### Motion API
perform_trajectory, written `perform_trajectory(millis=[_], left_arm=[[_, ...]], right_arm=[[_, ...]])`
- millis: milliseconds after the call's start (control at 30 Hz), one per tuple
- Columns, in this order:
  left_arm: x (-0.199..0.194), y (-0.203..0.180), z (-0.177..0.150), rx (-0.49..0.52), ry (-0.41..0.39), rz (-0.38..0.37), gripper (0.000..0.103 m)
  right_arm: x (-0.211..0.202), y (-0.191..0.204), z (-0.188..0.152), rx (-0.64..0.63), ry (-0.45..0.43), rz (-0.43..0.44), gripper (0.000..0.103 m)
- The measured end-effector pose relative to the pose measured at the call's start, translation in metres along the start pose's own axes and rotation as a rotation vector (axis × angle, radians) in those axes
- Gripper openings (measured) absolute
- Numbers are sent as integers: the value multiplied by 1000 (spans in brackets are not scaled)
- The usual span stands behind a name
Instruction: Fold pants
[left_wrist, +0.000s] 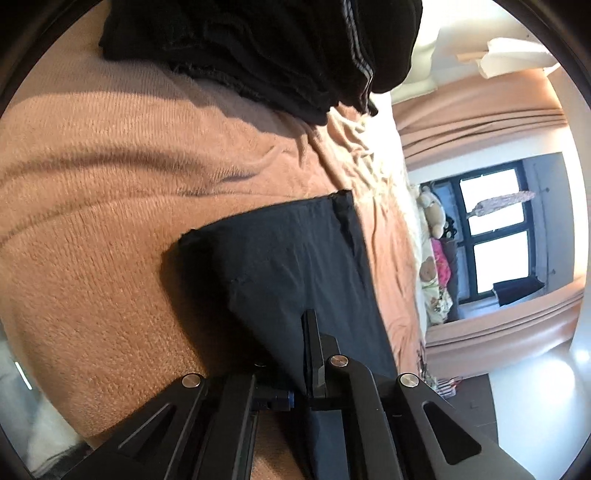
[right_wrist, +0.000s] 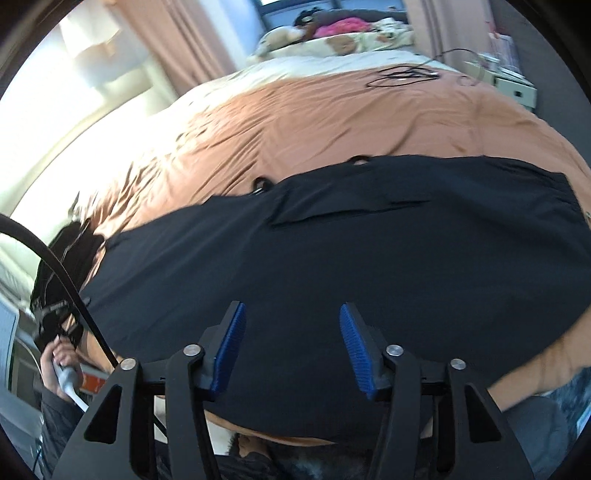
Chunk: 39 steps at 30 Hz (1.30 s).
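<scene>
1. Left gripper, black with metal rivets, has its jaws pressed together on an edge of the dark navy fabric pants, which run between the fingers.
2. Right gripper, its blue ribbed pads standing moderately apart, hovers over the same pants with nothing pinched between the pads; whether the tips touch the cloth is hard to tell.
3. Spread across the fuzzy tan-orange blanket, the pants lie mostly flat, their belt-looped waistband toward the blanket's far side.
4. At the blanket's far corner in the left wrist view sits a heap of black clothing.
5. Beyond the blanket's far edge, a thin black cable lies coiled.
6. Beside the blanket's left edge in the right wrist view, a person's hand holds a white handle.
</scene>
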<state>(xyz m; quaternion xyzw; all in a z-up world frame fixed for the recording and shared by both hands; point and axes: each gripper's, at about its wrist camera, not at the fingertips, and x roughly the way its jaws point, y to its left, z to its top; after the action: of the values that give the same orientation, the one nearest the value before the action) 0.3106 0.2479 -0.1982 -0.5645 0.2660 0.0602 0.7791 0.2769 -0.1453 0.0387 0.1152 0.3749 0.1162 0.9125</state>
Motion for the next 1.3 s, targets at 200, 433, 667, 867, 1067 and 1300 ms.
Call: perform_trajectory(millis=[200, 433, 667, 867, 1067, 1300], left_arm=[[-5, 1, 5, -7, -7, -31, 3], [-1, 9, 5, -48, 38, -39, 3], [1, 10, 5, -48, 44, -21, 4], [6, 8, 5, -31, 46, -7, 4], [8, 6, 4, -18, 48, 4, 4], [8, 5, 2, -23, 46, -10, 4]], right_arm=[[33, 29, 4, -71, 42, 51, 32], [67, 40, 5, -100, 99, 87, 22], [90, 56, 1, -131, 146, 51, 22], [111, 73, -11, -163, 192, 10, 12], [104, 86, -22, -186, 224, 43, 12], [93, 91, -16, -189, 183, 42, 9]])
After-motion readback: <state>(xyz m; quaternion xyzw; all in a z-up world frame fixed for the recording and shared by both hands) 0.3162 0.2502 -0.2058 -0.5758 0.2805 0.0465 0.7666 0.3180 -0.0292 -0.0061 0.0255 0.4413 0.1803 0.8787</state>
